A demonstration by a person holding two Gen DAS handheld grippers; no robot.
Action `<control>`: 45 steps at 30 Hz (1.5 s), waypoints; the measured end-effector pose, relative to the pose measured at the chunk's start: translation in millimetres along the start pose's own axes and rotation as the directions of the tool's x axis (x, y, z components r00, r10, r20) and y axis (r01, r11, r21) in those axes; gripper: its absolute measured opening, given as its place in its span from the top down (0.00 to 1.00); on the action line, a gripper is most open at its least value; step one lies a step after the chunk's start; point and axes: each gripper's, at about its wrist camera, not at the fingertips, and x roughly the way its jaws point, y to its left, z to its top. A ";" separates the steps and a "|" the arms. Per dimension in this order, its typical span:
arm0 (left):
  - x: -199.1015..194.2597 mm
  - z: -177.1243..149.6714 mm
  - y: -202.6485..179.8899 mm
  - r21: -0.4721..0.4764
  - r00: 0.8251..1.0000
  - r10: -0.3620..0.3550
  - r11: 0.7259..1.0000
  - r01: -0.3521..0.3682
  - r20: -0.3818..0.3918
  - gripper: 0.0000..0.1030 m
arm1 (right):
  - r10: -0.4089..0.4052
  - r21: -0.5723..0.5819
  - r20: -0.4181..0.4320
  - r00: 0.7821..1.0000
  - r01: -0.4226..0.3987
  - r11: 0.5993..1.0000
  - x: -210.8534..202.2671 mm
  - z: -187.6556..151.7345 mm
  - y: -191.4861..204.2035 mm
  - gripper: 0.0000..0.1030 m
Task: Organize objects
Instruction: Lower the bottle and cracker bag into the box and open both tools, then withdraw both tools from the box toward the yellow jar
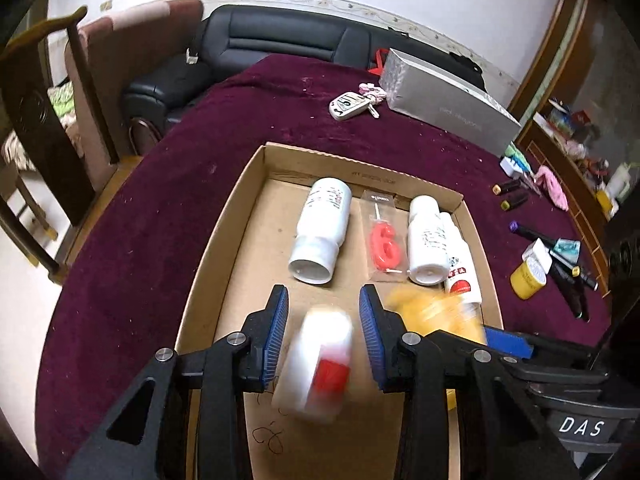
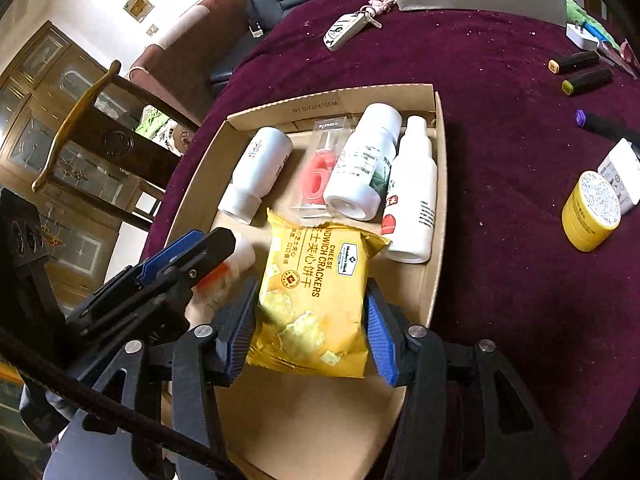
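Low in the left wrist view, the left gripper (image 1: 323, 300) has its blue pads apart on either side of a blurred white bottle with a red label (image 1: 316, 364), gaps showing on both sides, so the jaws are open over the cardboard tray (image 1: 224, 248). Lower centre in the right wrist view, the right gripper (image 2: 310, 300) flanks a yellow cracker packet (image 2: 316, 300); whether its pads press the packet I cannot tell. Higher in the tray lie three white bottles and a red number candle (image 2: 320, 176).

Two close wrist views — downward over one cardboard box (image 1: 248, 208).
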 end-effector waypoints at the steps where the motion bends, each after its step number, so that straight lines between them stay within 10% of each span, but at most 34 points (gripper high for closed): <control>1: 0.1 0.0 2.6 -0.015 1.000 -0.012 1.000 0.012 -0.003 0.68 | 0.006 -0.004 0.006 1.000 -0.006 1.000 -0.3 -0.1 0.2 0.50; 11: -44.4 -9.1 -5.2 -0.013 0.991 0.014 1.000 -0.013 0.133 0.63 | -0.016 -0.025 0.111 0.994 0.018 1.000 -33.3 -3.4 -1.4 0.49; 15: -73.2 -24.4 -34.8 0.062 0.970 0.075 0.994 -0.092 0.233 0.56 | -0.081 -0.070 0.278 0.957 0.105 0.992 -78.0 -17.2 -2.8 0.49; 18: -88.5 -34.7 -61.8 0.113 0.951 0.105 0.983 -0.143 0.292 0.55 | -0.168 -0.079 0.473 0.865 0.232 0.970 -126.8 -38.0 -5.0 0.37; 22: -97.9 -43.4 -100.3 0.165 0.937 0.113 0.970 -0.176 0.331 0.49 | -0.245 0.025 0.690 0.681 0.317 0.948 -179.9 -69.0 -30.0 0.15; 30: -85.0 -55.7 -168.0 0.284 0.950 0.112 0.938 -0.197 0.291 0.49 | -0.290 0.218 0.571 0.768 0.198 0.956 -192.2 -67.9 -124.2 0.15; 45: -39.6 -67.8 -238.1 0.398 0.976 0.124 0.898 -0.187 0.180 0.49 | -0.342 0.347 0.514 0.787 0.174 0.922 -214.7 -81.7 -225.9 0.15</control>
